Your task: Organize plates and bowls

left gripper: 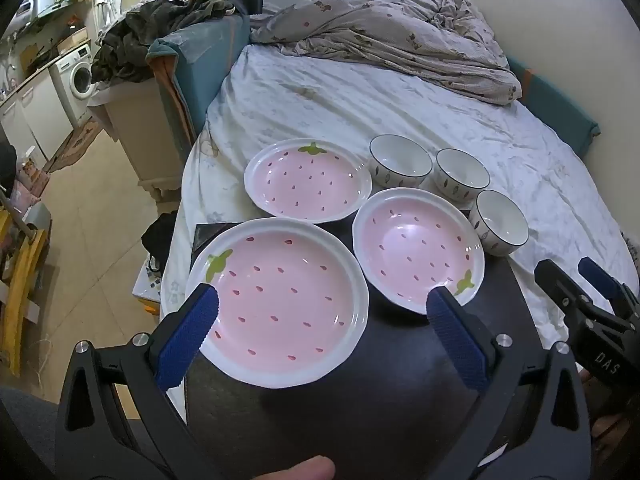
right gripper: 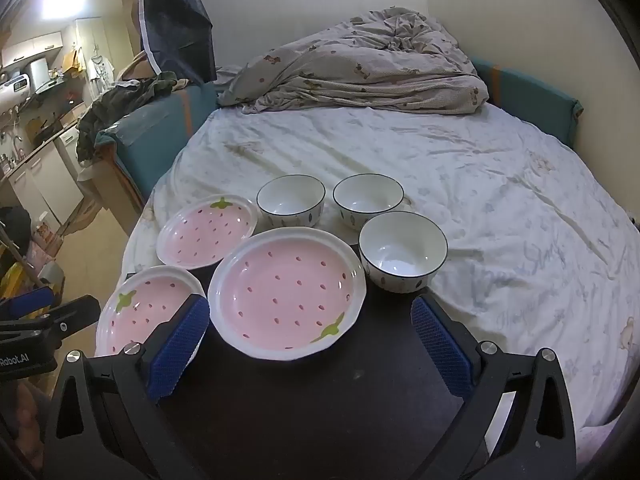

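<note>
Three pink strawberry plates lie on a black board (left gripper: 400,364): a near left plate (left gripper: 280,304), a far plate (left gripper: 306,180) and a right plate (left gripper: 418,248). Behind and to the right of them stand three white bowls with dark rims (left gripper: 400,164) (left gripper: 462,174) (left gripper: 500,222), all upright. My left gripper (left gripper: 322,300) hovers open over the near left plate, holding nothing. In the right wrist view, my right gripper (right gripper: 310,306) is open above the nearest plate (right gripper: 288,292), with the closest bowl (right gripper: 402,252) just beyond its right finger. Each gripper shows in the other's view (left gripper: 570,270) (right gripper: 56,304).
The board rests on a bed with a white sheet (right gripper: 480,184). A crumpled duvet (right gripper: 360,68) lies at the far end, against a teal bed frame (right gripper: 528,100). Left of the bed the floor (left gripper: 100,220) drops away, with a washing machine (left gripper: 78,76) and clutter.
</note>
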{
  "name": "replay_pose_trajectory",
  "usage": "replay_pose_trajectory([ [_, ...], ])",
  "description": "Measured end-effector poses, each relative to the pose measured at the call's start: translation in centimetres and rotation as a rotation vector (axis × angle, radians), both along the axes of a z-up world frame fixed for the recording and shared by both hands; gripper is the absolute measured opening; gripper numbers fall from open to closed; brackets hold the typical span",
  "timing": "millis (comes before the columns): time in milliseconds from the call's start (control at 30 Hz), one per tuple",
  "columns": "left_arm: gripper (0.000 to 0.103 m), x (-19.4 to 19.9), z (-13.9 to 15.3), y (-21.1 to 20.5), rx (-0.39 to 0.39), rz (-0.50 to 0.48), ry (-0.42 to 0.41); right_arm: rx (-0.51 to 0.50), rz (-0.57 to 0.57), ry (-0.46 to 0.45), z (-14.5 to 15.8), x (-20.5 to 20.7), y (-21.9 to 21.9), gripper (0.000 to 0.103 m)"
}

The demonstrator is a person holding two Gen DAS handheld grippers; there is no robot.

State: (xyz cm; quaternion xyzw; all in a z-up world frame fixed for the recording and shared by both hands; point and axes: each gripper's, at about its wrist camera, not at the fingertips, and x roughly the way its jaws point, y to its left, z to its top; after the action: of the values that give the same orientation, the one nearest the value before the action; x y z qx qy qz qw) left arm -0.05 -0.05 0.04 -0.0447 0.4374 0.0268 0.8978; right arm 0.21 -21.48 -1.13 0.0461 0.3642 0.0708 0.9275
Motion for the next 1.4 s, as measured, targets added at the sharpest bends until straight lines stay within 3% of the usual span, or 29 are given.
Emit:
replay_pose_trajectory([
  [1400, 0.103, 0.01, 0.00, -0.01, -0.004, -0.001, 0.006, 0.012, 0.000, 0.003, 0.01, 0.03, -0.11, 0.103],
])
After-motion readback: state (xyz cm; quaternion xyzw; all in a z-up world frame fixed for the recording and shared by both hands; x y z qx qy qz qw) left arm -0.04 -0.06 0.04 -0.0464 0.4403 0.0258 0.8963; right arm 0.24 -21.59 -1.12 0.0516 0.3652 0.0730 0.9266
